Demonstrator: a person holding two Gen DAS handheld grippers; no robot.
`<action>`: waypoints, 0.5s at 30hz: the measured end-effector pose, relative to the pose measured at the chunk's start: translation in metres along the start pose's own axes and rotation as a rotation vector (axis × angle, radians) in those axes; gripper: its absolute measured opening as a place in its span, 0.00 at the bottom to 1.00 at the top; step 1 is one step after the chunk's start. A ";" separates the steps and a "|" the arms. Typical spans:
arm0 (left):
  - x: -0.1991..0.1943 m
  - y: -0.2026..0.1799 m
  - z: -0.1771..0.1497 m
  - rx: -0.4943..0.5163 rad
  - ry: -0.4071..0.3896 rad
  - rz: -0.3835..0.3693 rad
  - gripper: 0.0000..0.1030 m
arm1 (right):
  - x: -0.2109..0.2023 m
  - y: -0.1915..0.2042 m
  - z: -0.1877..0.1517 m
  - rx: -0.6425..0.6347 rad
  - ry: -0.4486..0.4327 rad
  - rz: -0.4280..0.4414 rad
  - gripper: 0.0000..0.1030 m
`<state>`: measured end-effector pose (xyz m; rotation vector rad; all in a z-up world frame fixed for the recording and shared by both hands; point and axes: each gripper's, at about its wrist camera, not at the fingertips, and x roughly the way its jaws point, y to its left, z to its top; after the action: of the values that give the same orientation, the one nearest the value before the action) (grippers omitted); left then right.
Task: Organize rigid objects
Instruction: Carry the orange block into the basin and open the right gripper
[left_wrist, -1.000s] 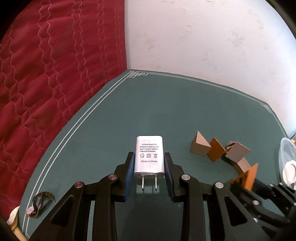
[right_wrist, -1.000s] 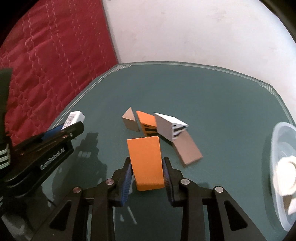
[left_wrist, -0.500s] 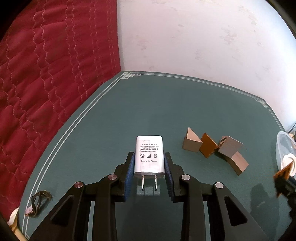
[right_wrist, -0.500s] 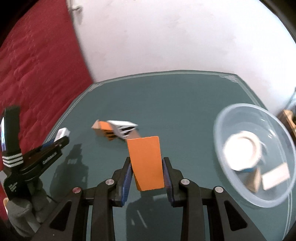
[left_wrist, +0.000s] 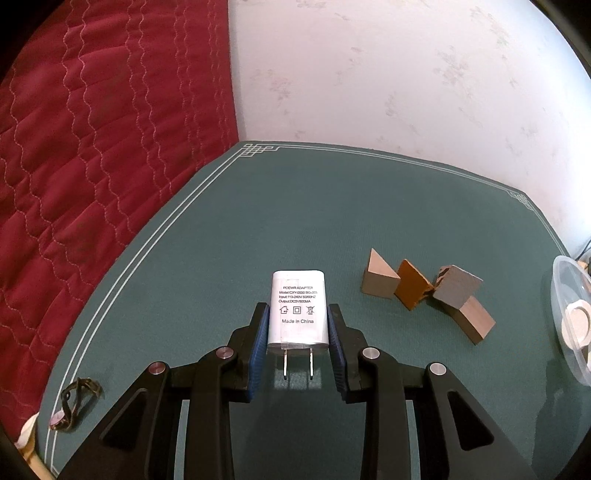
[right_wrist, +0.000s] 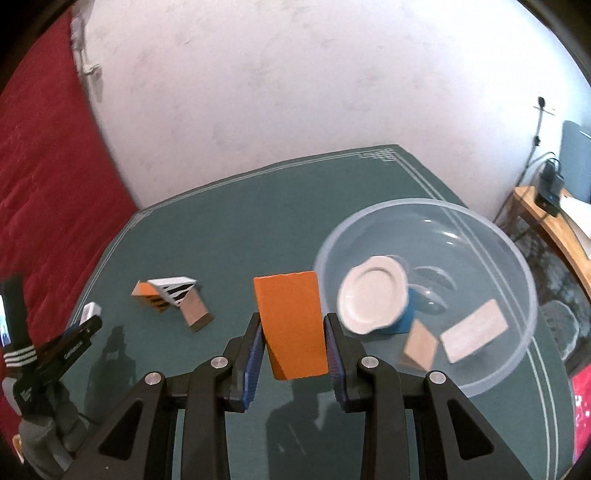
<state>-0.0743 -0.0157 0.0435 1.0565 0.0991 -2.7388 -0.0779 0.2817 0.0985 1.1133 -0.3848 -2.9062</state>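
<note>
Left tongs (left_wrist: 297, 345) clench a white adapter (left_wrist: 298, 308) – right tongs (right_wrist: 293, 349) grip an orange block (right_wrist: 291, 328), clear bowl (right_wrist: 517, 266) at two o'clock.

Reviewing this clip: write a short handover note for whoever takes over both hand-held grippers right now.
Left hand-held gripper: shut on the white power adapter, prongs toward the camera.
Right hand-held gripper: shut on the orange block, just beside the clear bowl.
Done: the bowl holds a white-lidded blue container and two pale blocks.
Left: drop both held items, then clear the four blocks on the green table.
</note>
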 end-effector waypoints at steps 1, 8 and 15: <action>0.000 0.000 0.000 0.000 0.000 0.000 0.31 | -0.002 -0.003 0.000 0.008 -0.006 -0.007 0.33; 0.000 -0.001 0.000 0.005 0.000 0.005 0.31 | -0.009 -0.025 0.006 0.053 -0.042 -0.068 0.33; 0.000 0.000 0.000 0.014 -0.004 0.008 0.31 | -0.011 -0.043 0.007 0.077 -0.070 -0.136 0.33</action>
<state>-0.0742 -0.0152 0.0430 1.0530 0.0745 -2.7382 -0.0703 0.3263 0.1008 1.0905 -0.4435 -3.0805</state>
